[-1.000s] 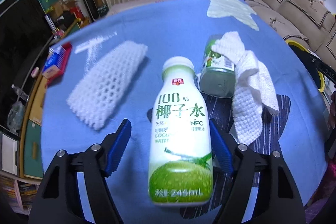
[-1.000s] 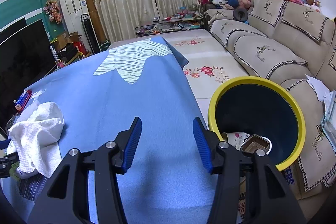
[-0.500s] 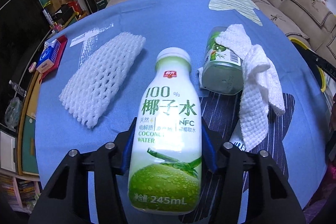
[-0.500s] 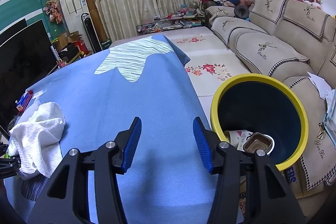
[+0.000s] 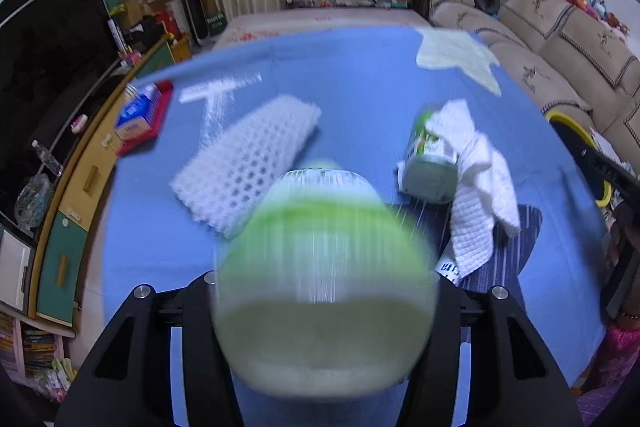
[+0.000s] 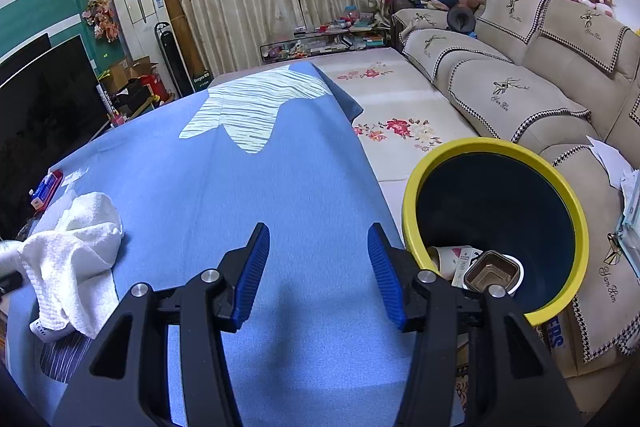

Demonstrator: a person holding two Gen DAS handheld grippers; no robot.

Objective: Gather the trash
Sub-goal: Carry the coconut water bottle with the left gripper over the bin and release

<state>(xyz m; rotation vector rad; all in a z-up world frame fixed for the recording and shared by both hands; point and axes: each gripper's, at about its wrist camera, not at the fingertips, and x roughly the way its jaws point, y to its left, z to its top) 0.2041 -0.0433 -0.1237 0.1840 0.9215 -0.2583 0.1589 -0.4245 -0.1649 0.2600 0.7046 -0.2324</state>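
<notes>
Right now the left gripper (image 5: 324, 287) is clamped on the coconut water bottle (image 5: 324, 291), which fills the space between its jaws and is tipped base-first toward the camera, heavily blurred; only the bottle's bulk hides the finger pads. Holding it by the body, low and level over the blue tablecloth (image 5: 360, 99), probably suits a carry to the yellow-rimmed bin (image 6: 496, 227), which stands on the floor just beside the table's right edge and already holds a paper cup and a foil tray. Beyond the bottle lie a white foam net (image 5: 248, 163) and a second bottle (image 5: 430, 163) on its side, touched by a white cloth (image 5: 476, 187). The right gripper (image 6: 318, 267) hovers over bare cloth near the bin, jaws spread and empty, pointed forward and slightly down.
</notes>
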